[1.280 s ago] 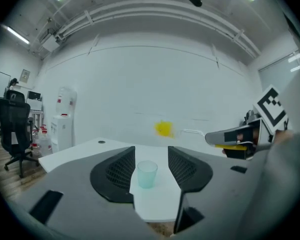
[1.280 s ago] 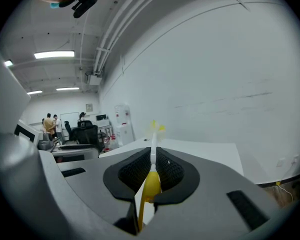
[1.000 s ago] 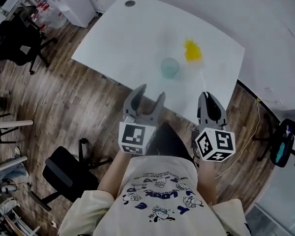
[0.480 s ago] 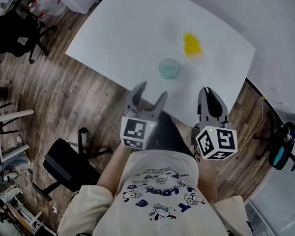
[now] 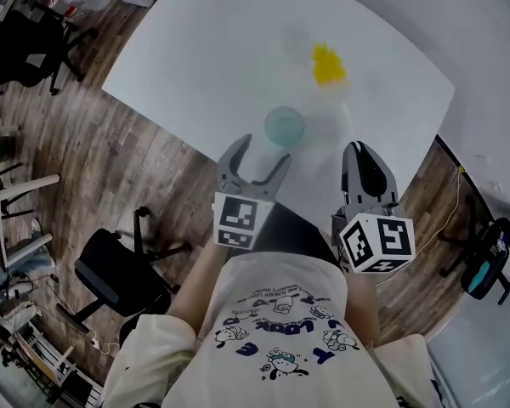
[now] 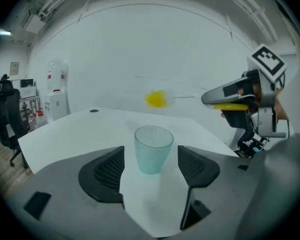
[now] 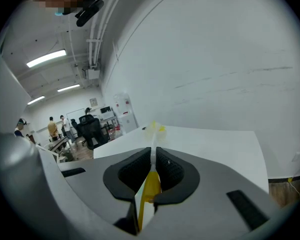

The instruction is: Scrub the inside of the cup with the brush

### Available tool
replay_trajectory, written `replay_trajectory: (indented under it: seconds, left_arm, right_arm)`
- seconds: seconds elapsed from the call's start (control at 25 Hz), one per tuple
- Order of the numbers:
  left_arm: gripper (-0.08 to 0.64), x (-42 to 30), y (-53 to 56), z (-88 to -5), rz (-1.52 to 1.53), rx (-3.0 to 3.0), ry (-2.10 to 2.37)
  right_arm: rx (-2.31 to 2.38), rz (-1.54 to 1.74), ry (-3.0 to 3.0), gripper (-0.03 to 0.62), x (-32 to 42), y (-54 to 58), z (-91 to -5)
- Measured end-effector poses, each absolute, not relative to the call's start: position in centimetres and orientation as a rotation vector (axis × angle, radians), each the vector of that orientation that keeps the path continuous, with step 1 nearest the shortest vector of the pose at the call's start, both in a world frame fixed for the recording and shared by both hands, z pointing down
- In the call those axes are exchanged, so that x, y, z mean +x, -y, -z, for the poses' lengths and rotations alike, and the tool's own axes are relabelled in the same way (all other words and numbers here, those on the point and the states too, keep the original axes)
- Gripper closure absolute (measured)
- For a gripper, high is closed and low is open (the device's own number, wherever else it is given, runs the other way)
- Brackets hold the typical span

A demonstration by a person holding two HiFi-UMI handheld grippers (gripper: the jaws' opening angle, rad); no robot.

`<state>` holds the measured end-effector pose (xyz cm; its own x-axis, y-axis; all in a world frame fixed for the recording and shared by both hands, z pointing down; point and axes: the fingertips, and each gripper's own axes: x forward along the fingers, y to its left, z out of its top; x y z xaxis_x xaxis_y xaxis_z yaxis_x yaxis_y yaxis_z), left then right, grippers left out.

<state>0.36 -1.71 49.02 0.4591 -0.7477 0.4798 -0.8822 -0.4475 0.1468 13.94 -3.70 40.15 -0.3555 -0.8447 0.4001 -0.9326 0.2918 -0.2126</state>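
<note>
A wood floor with a black office chair [image 5: 110, 283] takes the lower left of the head view, and a white counter [image 5: 195, 66] fills the upper middle. The left tool [image 5: 261, 150] hovers at the counter's near edge, its jaws opening with nothing pinched. The teal cup [image 5: 285, 127] stands upright just beyond them, untouched. Further right, the right tool [image 5: 363, 153] is clenched on the handle of the brush [image 5: 326, 65], whose yellow head reaches past the cup.

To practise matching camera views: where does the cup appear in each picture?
Head view: cup upper centre, near the white table's front edge.
Left gripper view: centre, just below the middle.
Right gripper view: not in it.
Shared landmark: the yellow brush, in all three.
</note>
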Motion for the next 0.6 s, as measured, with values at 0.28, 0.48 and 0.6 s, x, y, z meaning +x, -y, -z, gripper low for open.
replay_trajectory:
  seconds: [0.28, 0.48, 0.6]
  left_arm:
    - [0.212, 2.1, 2.3, -51.7, -0.570, 2.314, 1.333]
    - [0.209, 2.8, 2.6, -52.7, -0.598, 2.319, 1.293]
    - [0.206, 2.8, 3.1, -53.0, -0.581, 2.318, 1.305]
  right_arm:
    - [1.589, -0.650, 2.343, 0.546, 14.7, 5.0, -42.0]
    - [1.550, -0.668, 2.339, 0.546, 14.2, 5.3, -43.1]
    - [1.550, -0.683, 2.323, 0.546, 14.0, 5.4, -43.8]
